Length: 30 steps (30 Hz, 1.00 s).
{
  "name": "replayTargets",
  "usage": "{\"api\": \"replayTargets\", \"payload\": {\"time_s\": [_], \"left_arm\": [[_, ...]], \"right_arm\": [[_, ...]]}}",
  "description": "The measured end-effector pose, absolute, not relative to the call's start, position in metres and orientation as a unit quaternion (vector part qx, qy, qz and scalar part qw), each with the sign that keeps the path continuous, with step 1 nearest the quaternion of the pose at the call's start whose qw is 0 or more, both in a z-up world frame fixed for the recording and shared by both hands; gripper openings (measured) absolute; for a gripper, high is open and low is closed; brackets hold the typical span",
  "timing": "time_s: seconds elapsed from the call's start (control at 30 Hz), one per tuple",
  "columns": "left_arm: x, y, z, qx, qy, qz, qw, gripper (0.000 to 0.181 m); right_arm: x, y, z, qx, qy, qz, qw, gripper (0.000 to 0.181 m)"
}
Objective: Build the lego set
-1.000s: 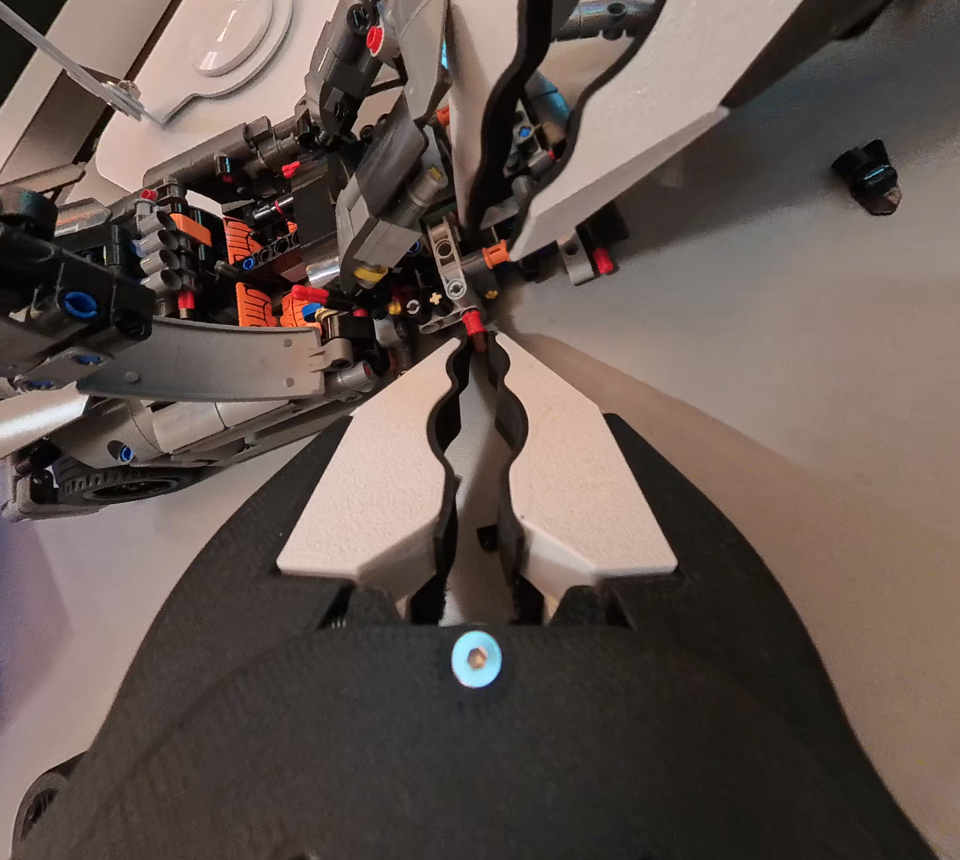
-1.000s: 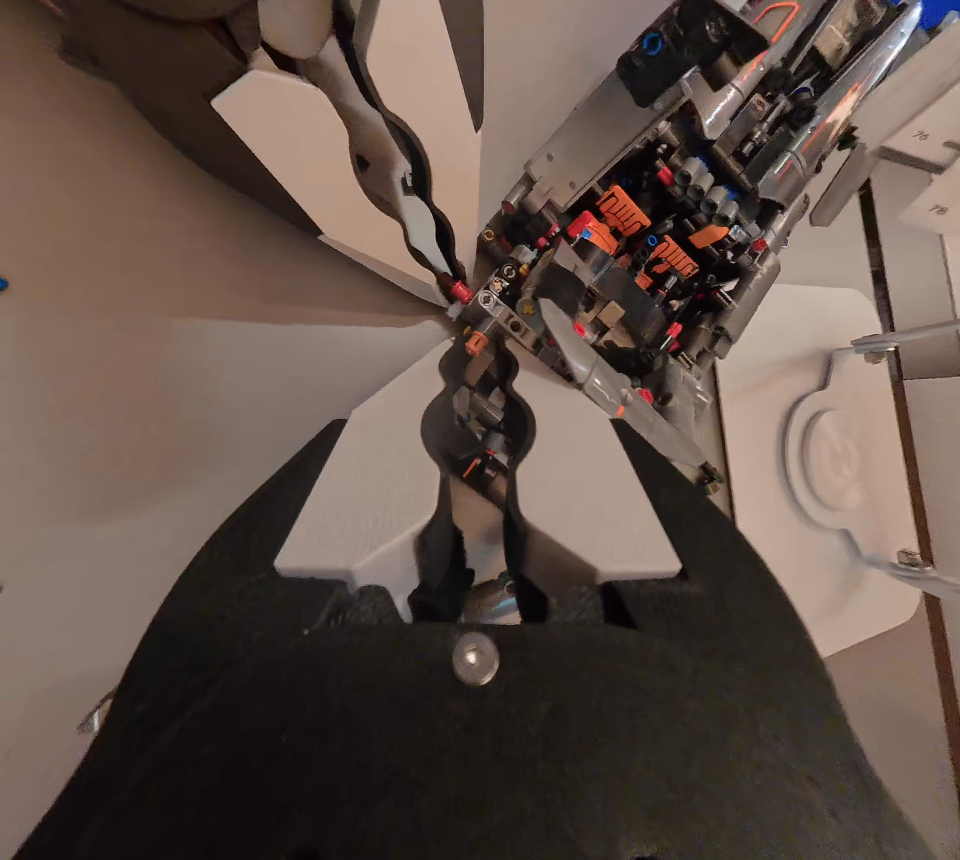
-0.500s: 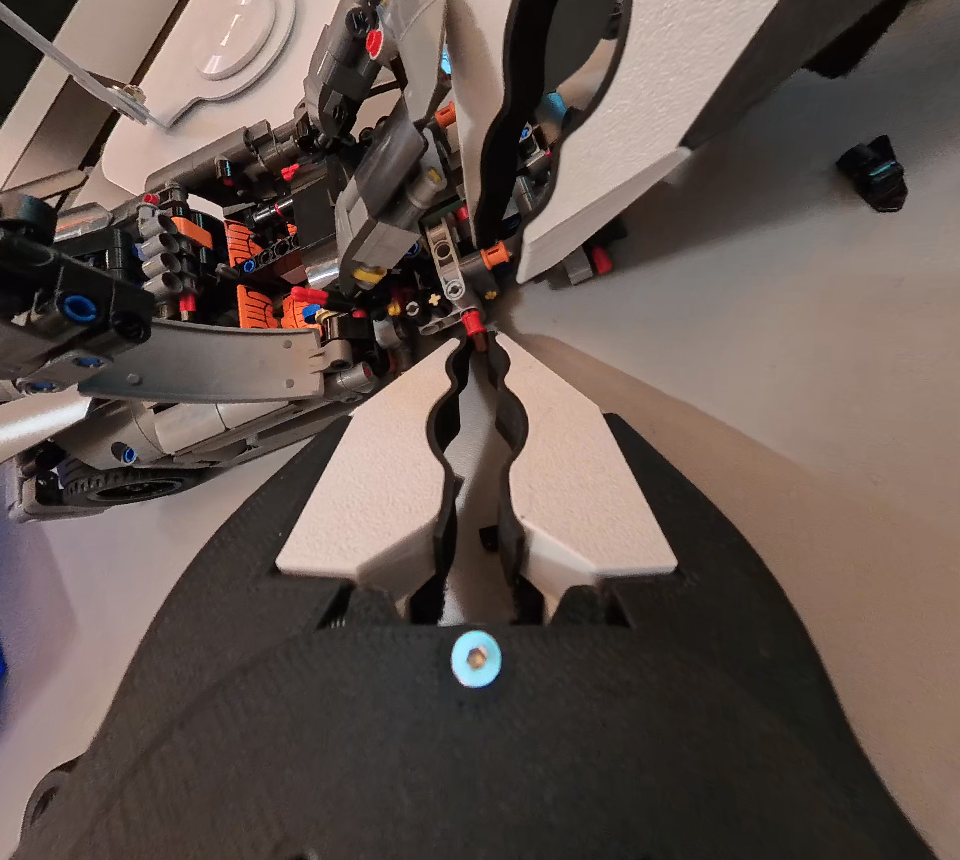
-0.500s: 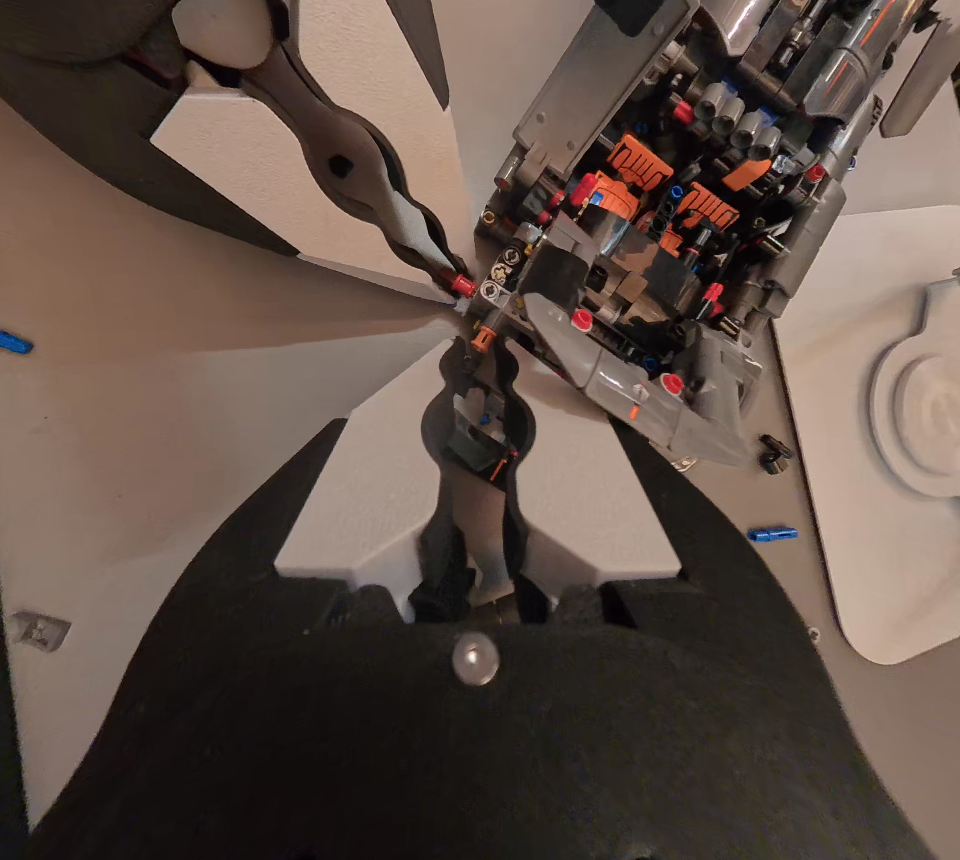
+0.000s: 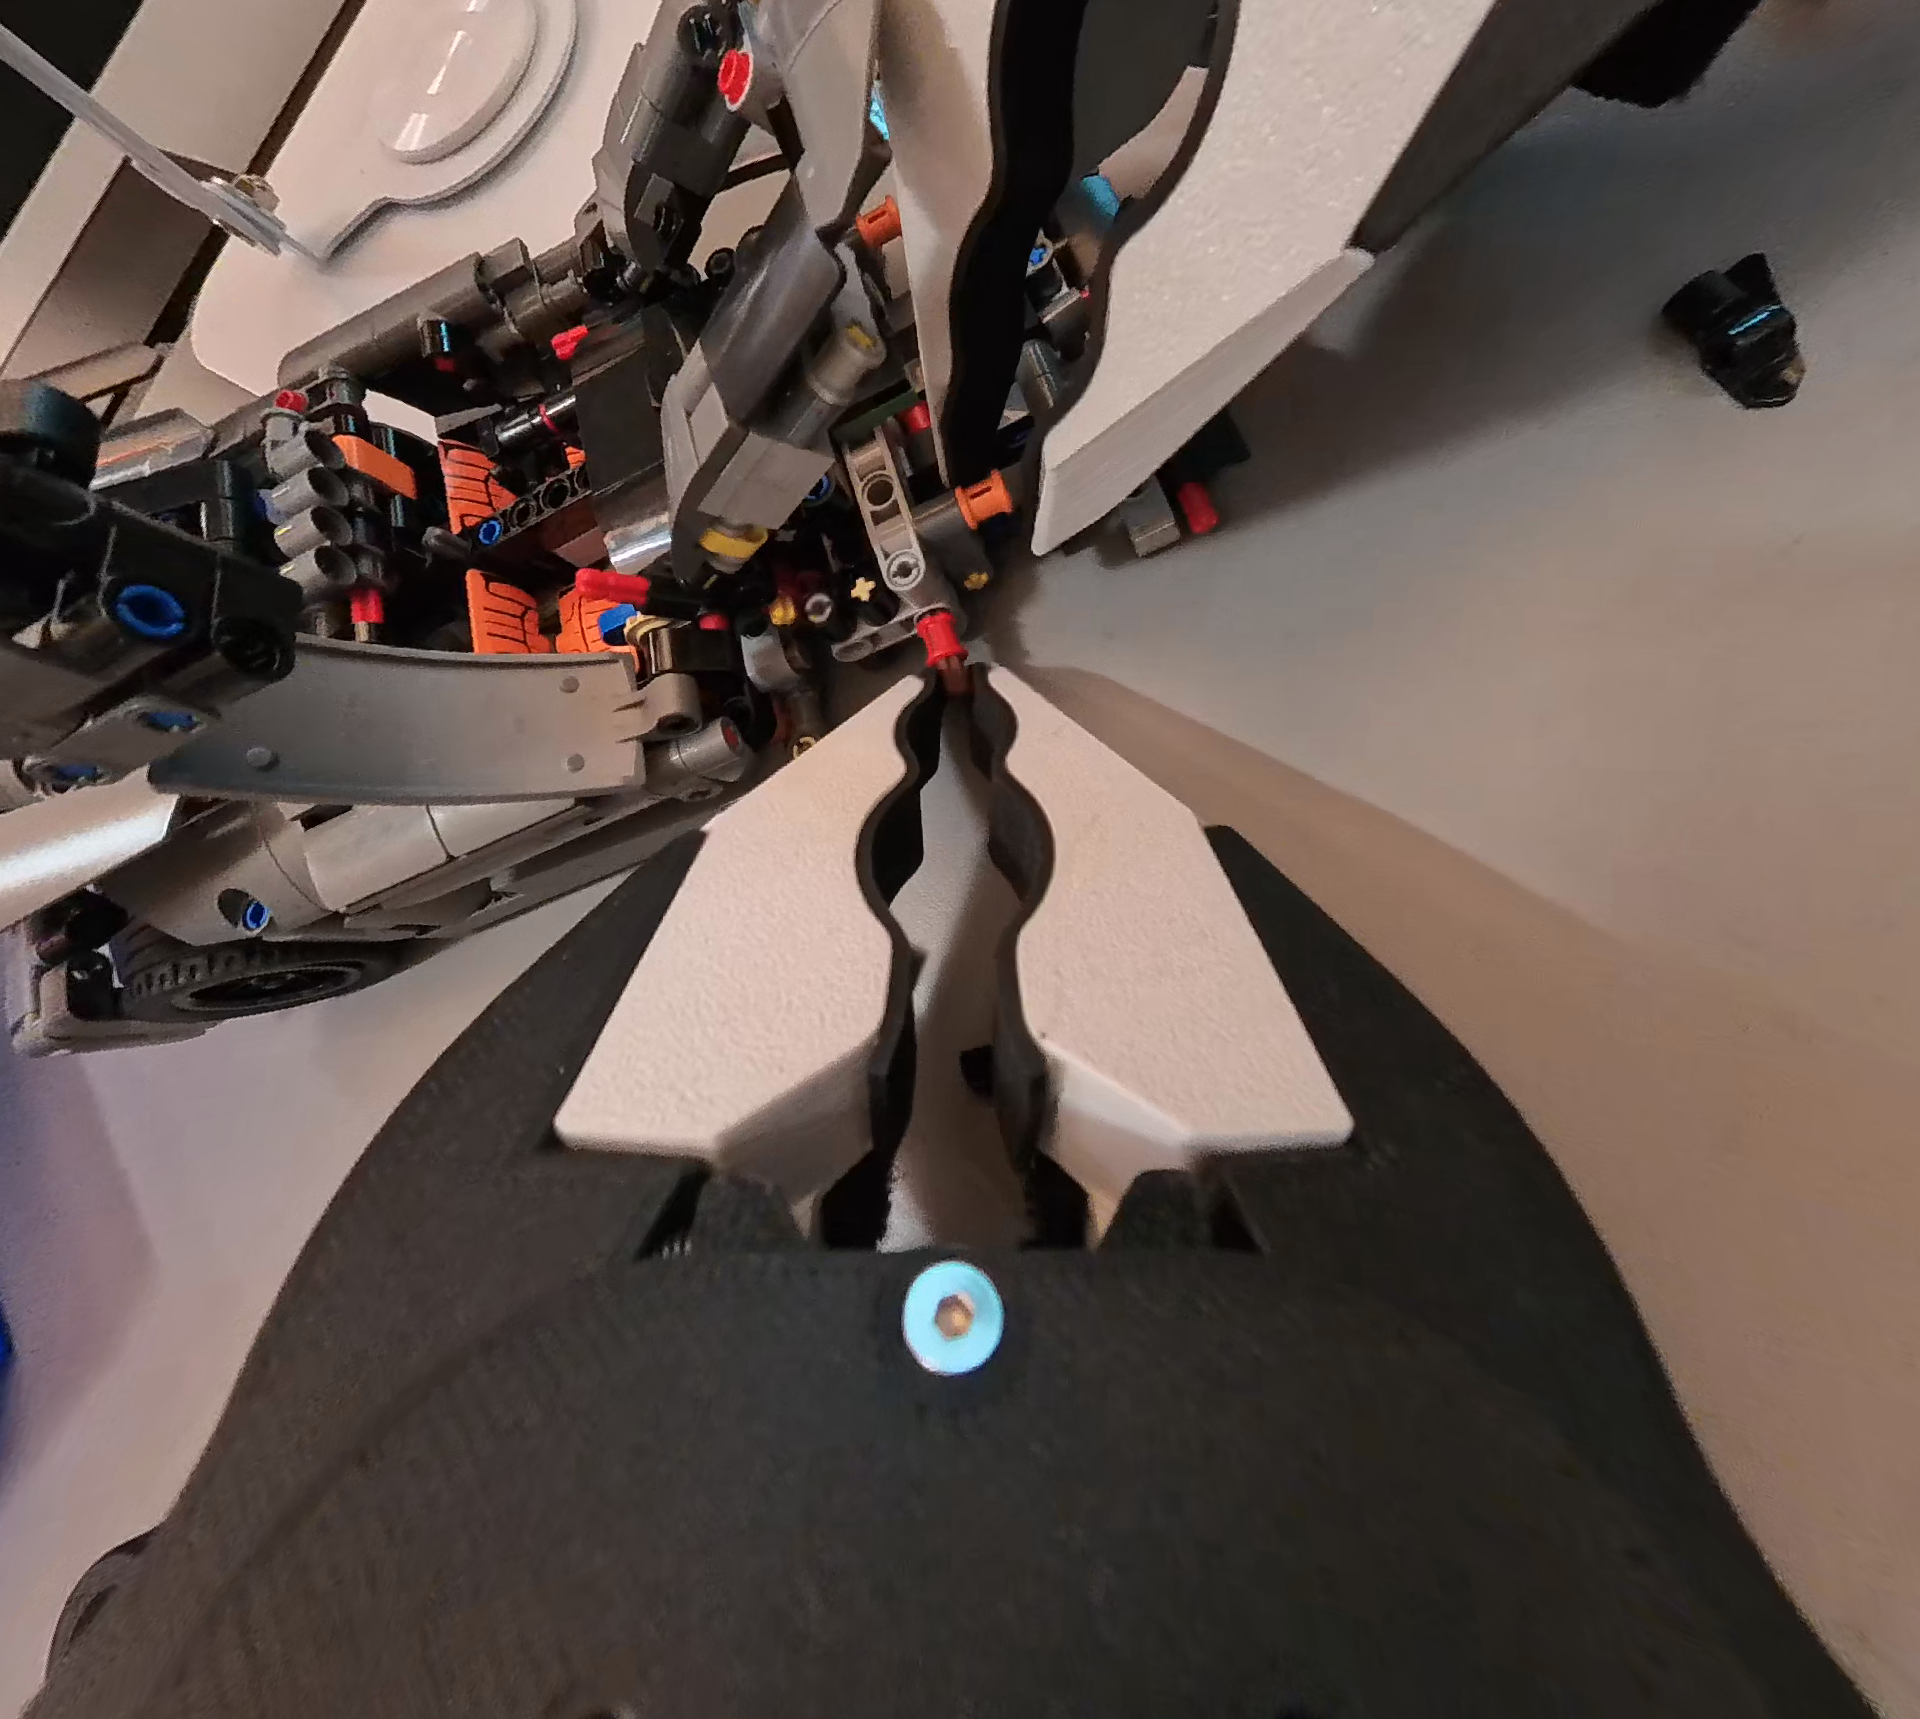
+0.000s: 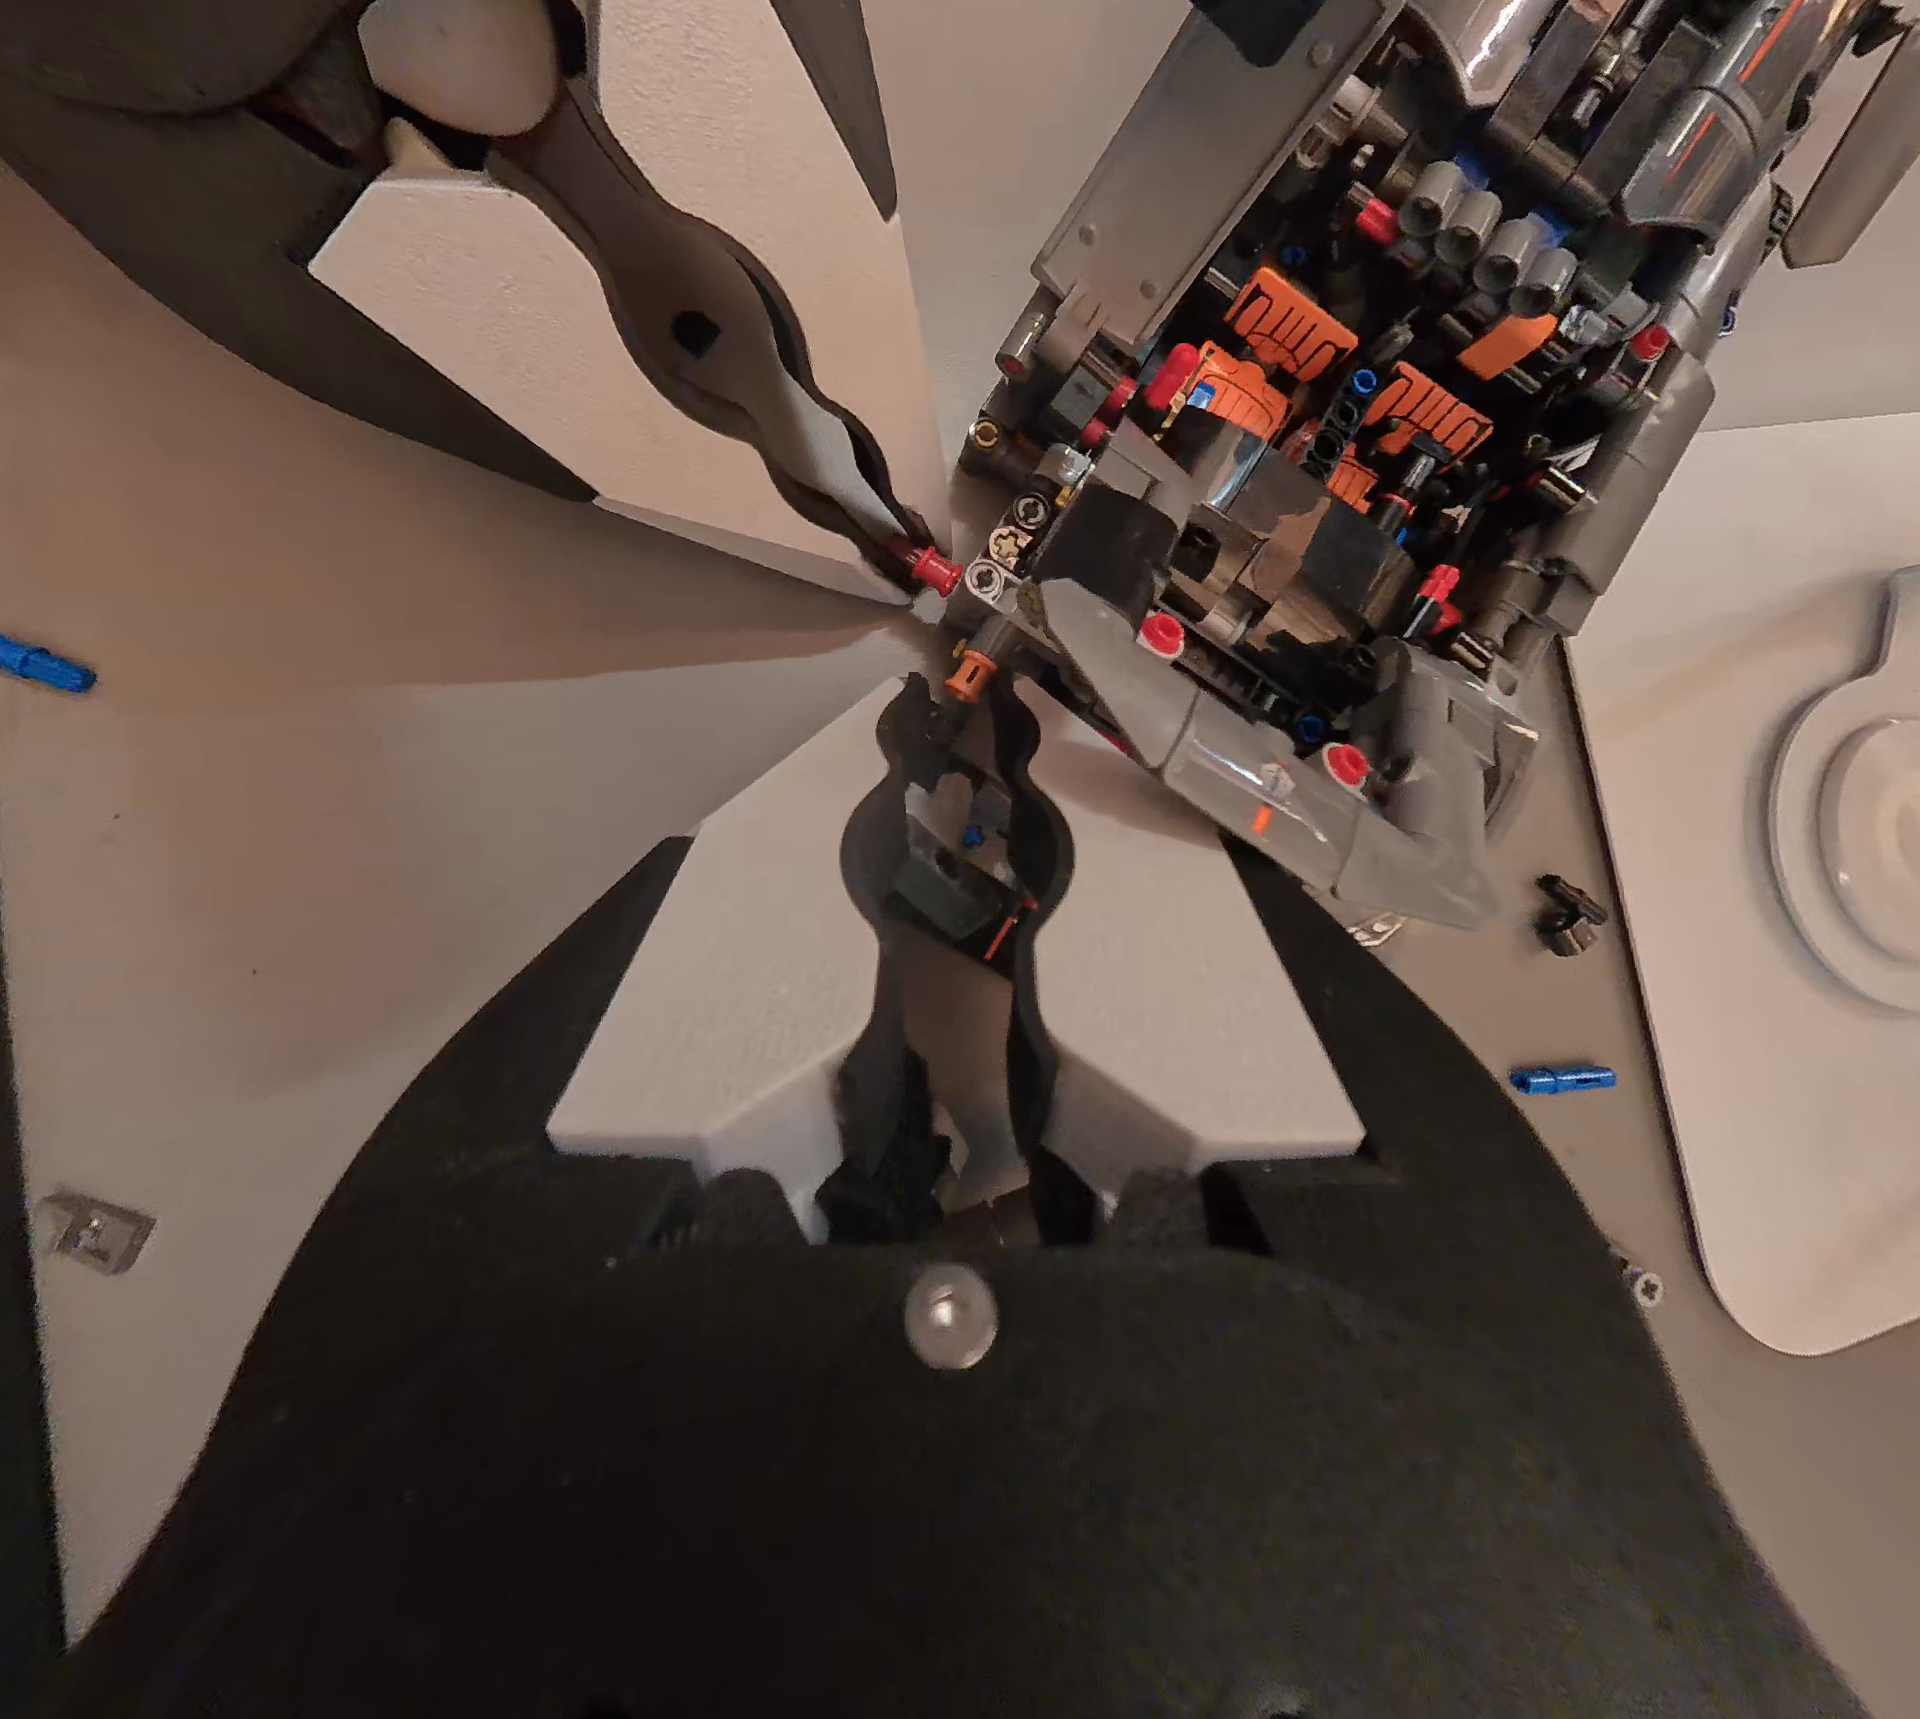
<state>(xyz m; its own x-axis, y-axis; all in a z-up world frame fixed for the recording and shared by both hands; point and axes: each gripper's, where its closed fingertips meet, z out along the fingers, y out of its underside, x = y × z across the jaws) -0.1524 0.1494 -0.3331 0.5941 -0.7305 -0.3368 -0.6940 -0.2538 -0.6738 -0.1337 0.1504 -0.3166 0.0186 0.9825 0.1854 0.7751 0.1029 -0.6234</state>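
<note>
Now nearer the car model [image 6: 1351, 464] than a second ago in the right wrist view, with a loose blue pin [image 6: 1562, 1079] newly visible on the counter [image 6: 312, 838]. Left gripper [image 5: 951, 682] clamped on a red pin [image 5: 943, 641] at the model's corner, seemingly unmoved. Right gripper [image 6: 961, 703] closed on a dark sub-assembly [image 6: 961, 880], apparently attached to the model. Likely mid-insertion, pin not yet seated.
</note>
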Motion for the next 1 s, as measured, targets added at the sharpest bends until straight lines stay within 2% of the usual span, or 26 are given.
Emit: {"api": "replayTargets", "payload": {"time_s": [0.3, 0.5, 0.7, 0.8, 1.0], "left_arm": [[-0.141, 0.143, -0.333, -0.78, 0.471, -0.034, 0.41, 0.002], [-0.139, 0.143, -0.334, -0.778, 0.475, -0.031, 0.41, 0.0], [-0.136, 0.145, -0.333, -0.777, 0.473, -0.032, 0.414, 0.005], [-0.136, 0.146, -0.333, -0.78, 0.469, -0.033, 0.413, 0.005], [-0.136, 0.146, -0.333, -0.778, 0.473, -0.033, 0.413, 0.004]], "right_arm": [[-0.121, 0.146, -0.317, -0.626, -0.706, 0.175, 0.281, 0.012], [-0.117, 0.15, -0.316, -0.592, -0.731, 0.128, 0.315, 0.013], [-0.117, 0.152, -0.307, -0.545, -0.753, 0.082, 0.36, 0.0], [-0.114, 0.149, -0.304, -0.515, -0.772, 0.07, 0.366, 0.0], [-0.107, 0.154, -0.279, -0.523, -0.751, 0.15, 0.373, 0.0]]}}
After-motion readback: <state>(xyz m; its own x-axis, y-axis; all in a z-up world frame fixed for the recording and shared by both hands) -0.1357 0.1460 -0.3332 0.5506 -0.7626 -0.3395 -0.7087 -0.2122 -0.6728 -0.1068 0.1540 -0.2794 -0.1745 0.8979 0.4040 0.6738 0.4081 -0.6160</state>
